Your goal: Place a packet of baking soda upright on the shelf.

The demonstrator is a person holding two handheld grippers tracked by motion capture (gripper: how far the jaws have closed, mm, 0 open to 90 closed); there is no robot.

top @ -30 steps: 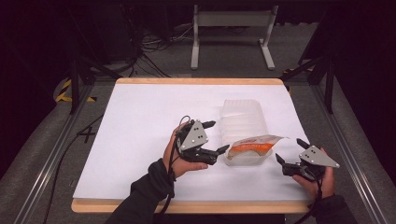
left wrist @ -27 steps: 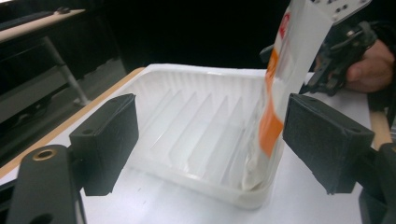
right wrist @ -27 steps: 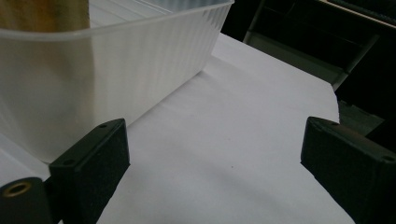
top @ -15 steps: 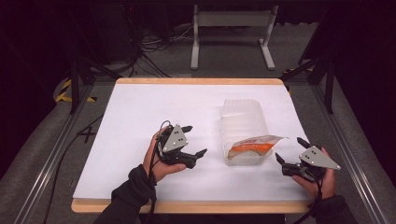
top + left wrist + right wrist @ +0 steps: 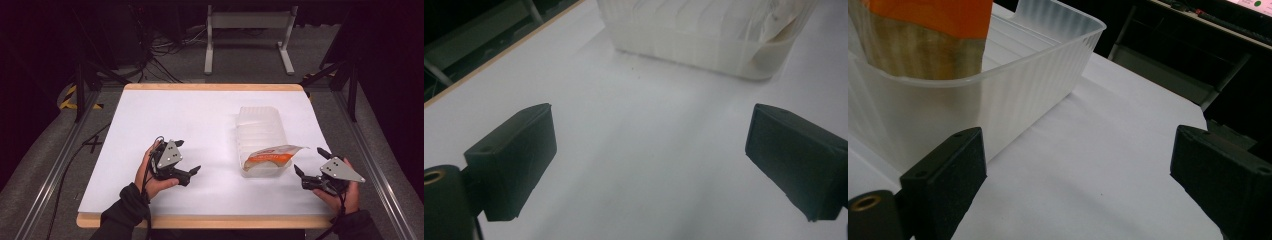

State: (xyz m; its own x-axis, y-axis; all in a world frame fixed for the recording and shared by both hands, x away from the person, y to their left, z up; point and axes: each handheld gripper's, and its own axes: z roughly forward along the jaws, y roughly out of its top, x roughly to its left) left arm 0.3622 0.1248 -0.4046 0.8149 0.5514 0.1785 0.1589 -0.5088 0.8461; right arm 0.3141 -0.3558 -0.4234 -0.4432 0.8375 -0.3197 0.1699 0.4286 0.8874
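A clear ribbed plastic bin (image 5: 260, 131) lies on the white table (image 5: 200, 120), right of the middle. An orange and white packet (image 5: 268, 158) rests in its near end, leaning over the rim. My left gripper (image 5: 187, 157) is well to the left of the bin, low over the table; its jaws have just been opening and stand wide with nothing between them. In the left gripper view the left gripper (image 5: 651, 165) faces the bin (image 5: 704, 35). My right gripper (image 5: 308, 161) is open just right of the bin. The right gripper view looks past my right gripper (image 5: 1078, 180) at the bin's wall (image 5: 1013, 95) and the packet (image 5: 923, 40).
The table's wooden front edge (image 5: 210, 221) runs close under both hands. A metal stand (image 5: 247, 35) and cables (image 5: 160, 50) lie on the floor behind the table. Metal rails (image 5: 55, 165) flank both sides.
My left hand has drawn its gripper leftward and down, away from the packet and bin, with its jaws spreading wider. The packet stays in the bin. The right gripper has kept still.
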